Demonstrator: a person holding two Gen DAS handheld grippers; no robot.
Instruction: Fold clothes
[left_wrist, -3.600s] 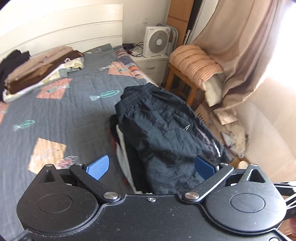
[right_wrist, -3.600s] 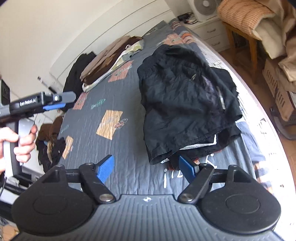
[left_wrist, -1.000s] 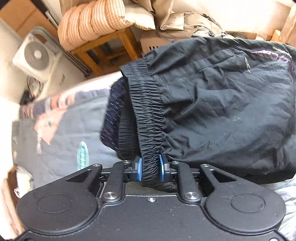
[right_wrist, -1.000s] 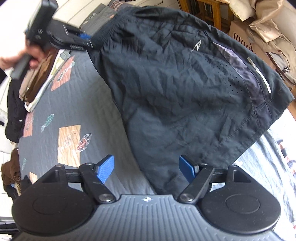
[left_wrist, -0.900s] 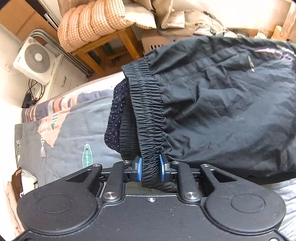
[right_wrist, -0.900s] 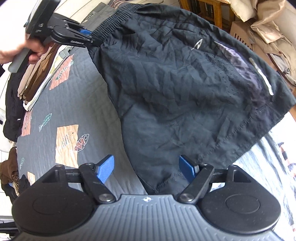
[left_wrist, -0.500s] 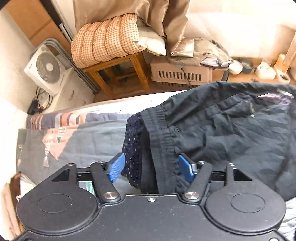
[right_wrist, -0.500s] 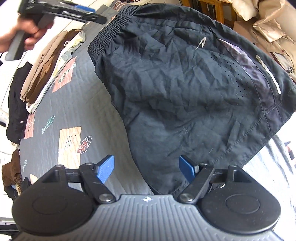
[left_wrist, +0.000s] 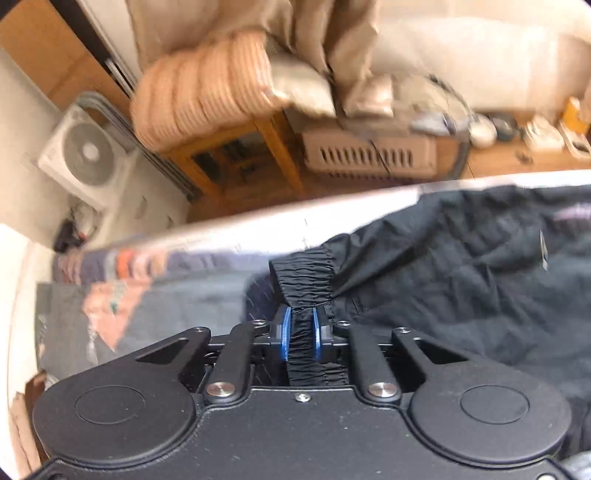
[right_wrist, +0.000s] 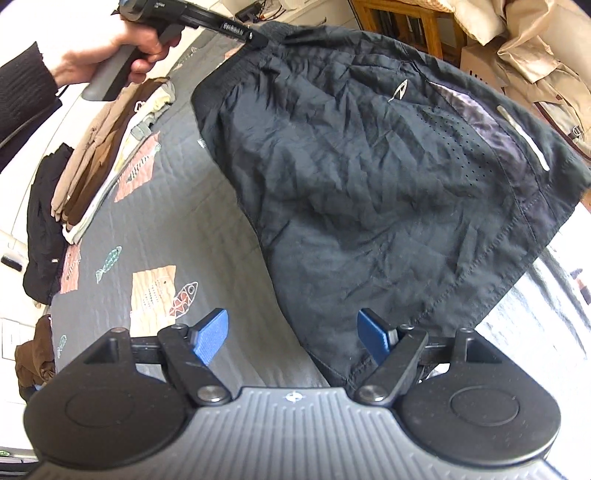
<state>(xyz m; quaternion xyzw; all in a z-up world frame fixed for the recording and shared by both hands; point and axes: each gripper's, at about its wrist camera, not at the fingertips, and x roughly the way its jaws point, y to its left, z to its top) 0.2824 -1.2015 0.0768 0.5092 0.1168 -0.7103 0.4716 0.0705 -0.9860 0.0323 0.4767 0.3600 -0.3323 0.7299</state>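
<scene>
While the black shorts (right_wrist: 369, 177) are spread over the grey bed quilt (right_wrist: 177, 221), their elastic waistband (left_wrist: 303, 280) is pinched again between the blue pads of the left gripper (left_wrist: 299, 338). Half a second ago its jaws were seen wide apart above this waistband, so the cloth has been released and then taken anew, at another place of the band. The right gripper (right_wrist: 291, 334) is kept with its jaws wide, nothing between them, just beside the hem of one leg, as it was before. The left view is blurred, so motion is probably going on. From this it is judged that the shorts are being held for a fold or for straightening; which one cannot be told. A pile of folded clothes (right_wrist: 99, 155) is seen lying further on the bed.
</scene>
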